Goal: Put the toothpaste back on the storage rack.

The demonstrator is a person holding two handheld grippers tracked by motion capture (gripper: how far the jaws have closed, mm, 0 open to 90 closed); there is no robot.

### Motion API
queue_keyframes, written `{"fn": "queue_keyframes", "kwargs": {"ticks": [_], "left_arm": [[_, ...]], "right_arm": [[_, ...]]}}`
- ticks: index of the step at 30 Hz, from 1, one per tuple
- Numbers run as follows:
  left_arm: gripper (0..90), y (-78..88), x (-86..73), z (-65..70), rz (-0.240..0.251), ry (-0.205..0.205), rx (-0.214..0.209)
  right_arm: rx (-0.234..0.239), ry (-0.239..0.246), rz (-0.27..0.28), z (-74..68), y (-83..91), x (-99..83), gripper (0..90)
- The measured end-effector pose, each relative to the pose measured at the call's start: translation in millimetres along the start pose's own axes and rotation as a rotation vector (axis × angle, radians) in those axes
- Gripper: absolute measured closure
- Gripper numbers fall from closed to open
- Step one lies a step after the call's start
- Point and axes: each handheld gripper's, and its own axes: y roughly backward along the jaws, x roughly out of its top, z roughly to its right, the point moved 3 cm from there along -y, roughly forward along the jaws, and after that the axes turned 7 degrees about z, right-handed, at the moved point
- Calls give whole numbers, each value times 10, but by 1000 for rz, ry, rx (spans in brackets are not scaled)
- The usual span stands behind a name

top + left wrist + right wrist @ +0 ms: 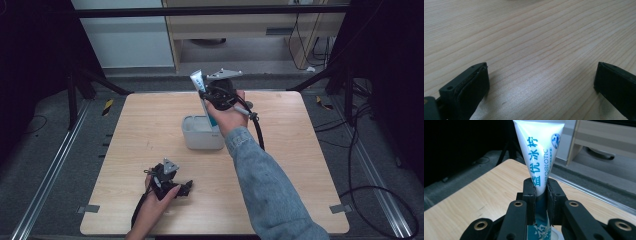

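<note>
a pale wood-grain table [150, 130] stands on a dark carpeted floor, with metal rails along both sides and black frame legs at the far corners.

nearest the person, the left gripper [170, 182] rests low on the front left part of the table, held in the left hand [152, 200]. in the left gripper view its two black jaws stand wide apart with bare wood between them, gripping nothing.

farther in, near the middle of the table, sits a small white container [201, 134] with rounded corners. directly above it the right gripper [541, 192] is held up by the right hand [231, 114], the denim sleeve [265, 180] reaching across the table. its jaws are pressed onto a white toothpaste tube [539, 150] with blue lettering, pinching it about midway along. the flat crimped end points up and the darker lower part drops toward the container; from the high view the lower end seems to be at or inside the container's mouth, though i cannot tell whether it touches the bottom.

the tube looks light and soft-walled, so it will likely dent and flex under the jaws rather than resist. its glossy skin may slip, and a hard squeeze could push paste toward the cap. the grip across the flat faces, below the crimp, seems the sound place to hold it.

beyond the table lie the carpet, a light wooden cabinet [240, 30] and loose cables [320, 45] by the back wall.
</note>
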Motion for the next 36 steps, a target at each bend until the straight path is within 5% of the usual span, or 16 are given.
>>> {"fn": "queue_keyframes", "kwargs": {"ticks": [8, 18, 36], "left_arm": [[0, -2, 2, -1, 0, -1, -2], [0, -3, 2, -1, 0, -1, -2], [0, -5, 4, 0, 0, -1, -1]], "right_arm": [[-14, -28, 21, -5, -199, 91, 790], [-36, -1, 45, -112, -359, 164, 789], [-70, 5, 72, -42, -386, 200, 790]]}}
